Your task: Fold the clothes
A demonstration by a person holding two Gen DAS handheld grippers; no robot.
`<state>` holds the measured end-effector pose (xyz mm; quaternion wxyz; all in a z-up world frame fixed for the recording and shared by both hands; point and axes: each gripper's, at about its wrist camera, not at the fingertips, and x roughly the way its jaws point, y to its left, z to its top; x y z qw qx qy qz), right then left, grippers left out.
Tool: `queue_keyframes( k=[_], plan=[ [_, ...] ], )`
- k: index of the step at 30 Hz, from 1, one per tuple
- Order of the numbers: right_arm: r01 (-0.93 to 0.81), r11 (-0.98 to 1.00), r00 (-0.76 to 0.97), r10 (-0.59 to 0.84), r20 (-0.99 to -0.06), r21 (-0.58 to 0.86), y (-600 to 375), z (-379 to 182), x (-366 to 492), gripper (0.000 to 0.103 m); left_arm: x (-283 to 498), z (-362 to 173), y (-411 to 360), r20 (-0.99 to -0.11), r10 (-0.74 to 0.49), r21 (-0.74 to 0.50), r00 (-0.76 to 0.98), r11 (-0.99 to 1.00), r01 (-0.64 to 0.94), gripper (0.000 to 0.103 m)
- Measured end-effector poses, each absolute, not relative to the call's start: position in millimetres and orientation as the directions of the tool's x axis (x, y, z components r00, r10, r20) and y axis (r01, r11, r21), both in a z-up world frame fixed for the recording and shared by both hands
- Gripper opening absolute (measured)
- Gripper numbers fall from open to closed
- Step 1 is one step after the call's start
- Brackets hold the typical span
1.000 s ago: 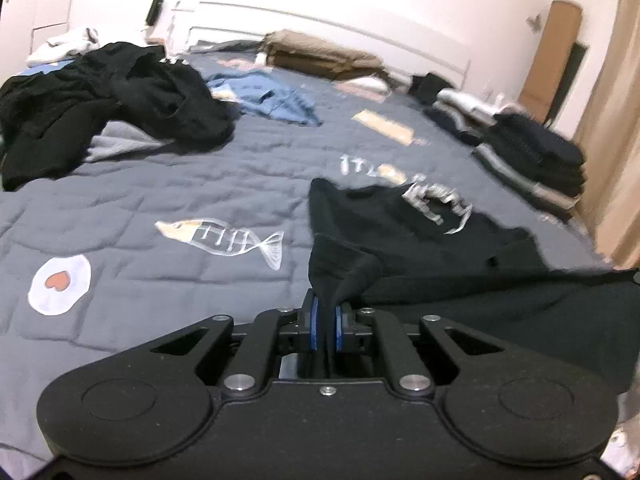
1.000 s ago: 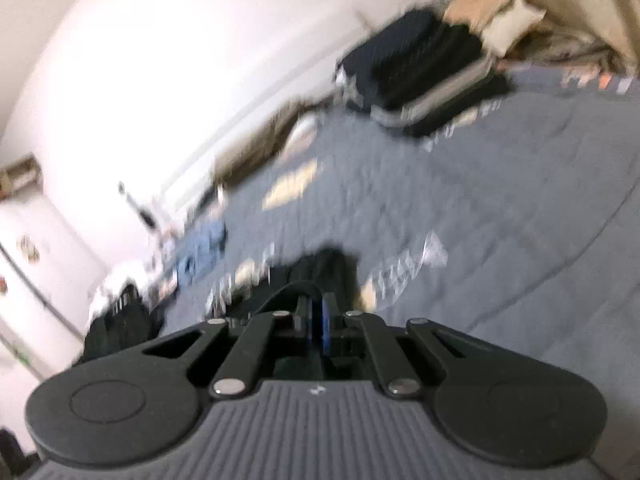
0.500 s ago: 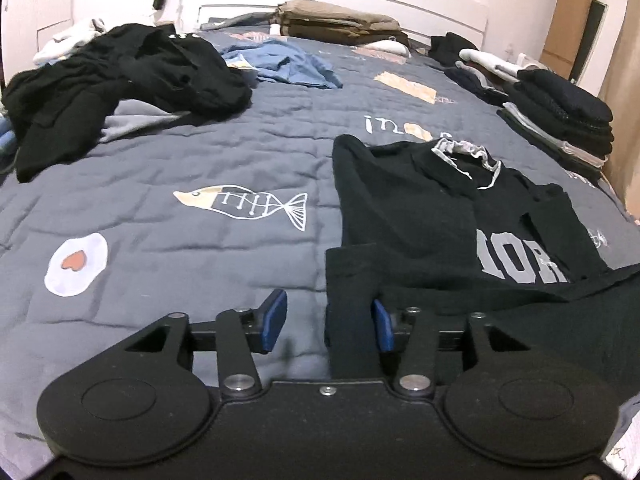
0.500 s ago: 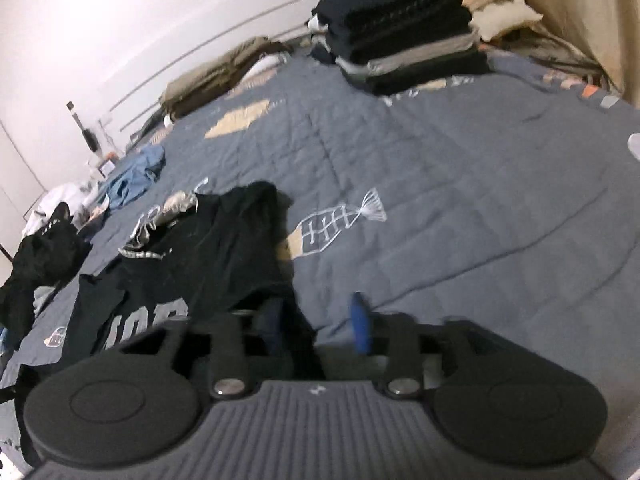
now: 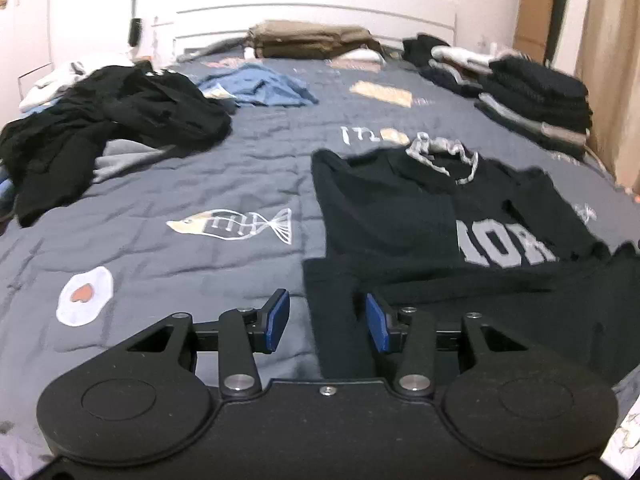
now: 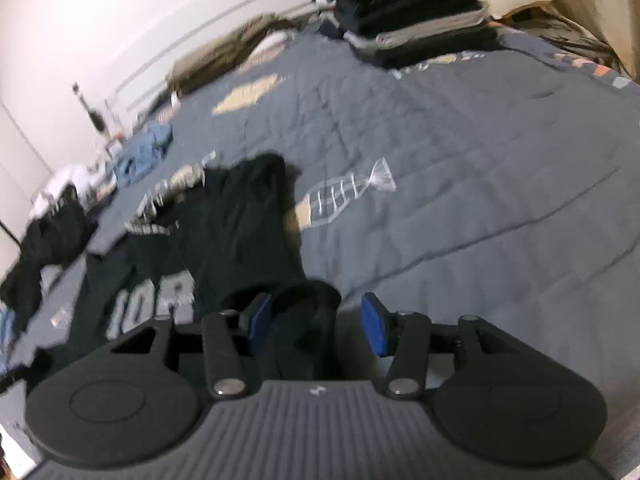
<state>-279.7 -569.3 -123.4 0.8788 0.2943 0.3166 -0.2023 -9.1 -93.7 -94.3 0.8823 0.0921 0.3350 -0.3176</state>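
Grey quilted bedspread [image 5: 224, 160] fills both views, printed with a fish skeleton [image 5: 236, 224] and a fried egg with a heart [image 5: 85, 295]. On its near right part in the left wrist view lies the black sweatshirt [image 5: 400, 216], spread flat with its front up, a grey-lined collar [image 5: 444, 156] at the far end and large grey letters [image 5: 504, 244] across the chest; its lower portion is folded across the near side as a dark band. A heap of unfolded black clothes [image 5: 120, 120] sits well apart at the far left, a crumpled blue garment [image 5: 260, 88] beyond it, a brown folded pile [image 5: 308, 40] against the white headboard [image 5: 320, 12], and a stack of folded dark clothes [image 5: 536, 96] at the far right edge beside a curtain [image 5: 612, 60]. Bare quilt lies open to the left of the sweatshirt, around the fish print, and in the right wrist view wide open quilt stretches to the right of the garment. The left gripper [image 5: 326, 322] has its blue pads spread wide, with the sweatshirt's near left edge lying between them, untouched. The right gripper [image 6: 316, 322] is likewise spread apart, a loose fold of black fabric, perhaps a cuff [image 6: 308, 300], resting between its pads, ungripped.
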Motion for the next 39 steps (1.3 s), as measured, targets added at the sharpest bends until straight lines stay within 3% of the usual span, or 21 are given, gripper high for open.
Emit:
queue_keyframes(
  k=[5, 6, 7, 8, 10, 11, 20, 28, 39],
  plan=[
    [0.555, 0.756, 0.681, -0.173, -0.712, 0.347, -566.1, -138.9, -262.2, 0.049, 2.2, -111.2, -102.6, -0.692, -0.467, -0.06, 0.55, 0.796, 0.602, 0.041],
    [0.548, 0.759, 0.685, -0.166, -0.71, 0.351, -564.7, -141.6, -260.1, 0.049, 2.9, -113.0, -102.2, -0.698, -0.467, -0.065, 0.543, 0.796, 0.602, 0.036],
    [0.54, 0.763, 0.689, -0.159, -0.707, 0.355, -563.3, -144.3, -258.0, 0.047, 2.8, -112.8, -101.2, -0.696, -0.478, -0.074, 0.536, 0.79, 0.608, 0.02],
    [0.537, 0.762, 0.696, -0.159, -0.7, 0.36, -562.1, -145.3, -257.6, 0.042, 2.7, -112.0, -99.8, -0.692, -0.489, -0.085, 0.531, 0.786, 0.612, 0.014],
    [0.536, 0.758, 0.705, -0.161, -0.69, 0.372, -560.5, -145.3, -256.9, 0.011, 2.5, -107.5, -96.0, -0.675, -0.513, -0.113, 0.53, 0.782, 0.613, 0.008],
    [0.534, 0.747, 0.722, -0.16, -0.673, 0.395, -561.7, -142.3, -259.4, 0.007, 2.4, -105.2, -94.1, -0.667, -0.525, -0.127, 0.529, 0.779, 0.613, 0.005],
    [0.473, 0.697, 0.857, -0.223, -0.465, 0.539, -568.5, -95.1, -278.4, 0.005, 16.1, -68.5, -78.6, -0.517, -0.618, -0.266, 0.592, 0.774, 0.574, 0.003],
    [0.528, 0.686, 0.814, -0.241, -0.529, 0.501, -597.6, -101.9, -220.6, 0.005, 66.7, -77.7, -112.0, -0.553, -0.602, -0.272, 0.576, 0.784, 0.558, 0.003],
    [0.538, 0.717, 0.796, -0.257, -0.549, 0.444, -639.9, -98.3, -131.5, 0.005, 137.9, -75.6, -162.1, -0.559, -0.589, -0.224, 0.583, 0.785, 0.578, 0.003]
  ],
)
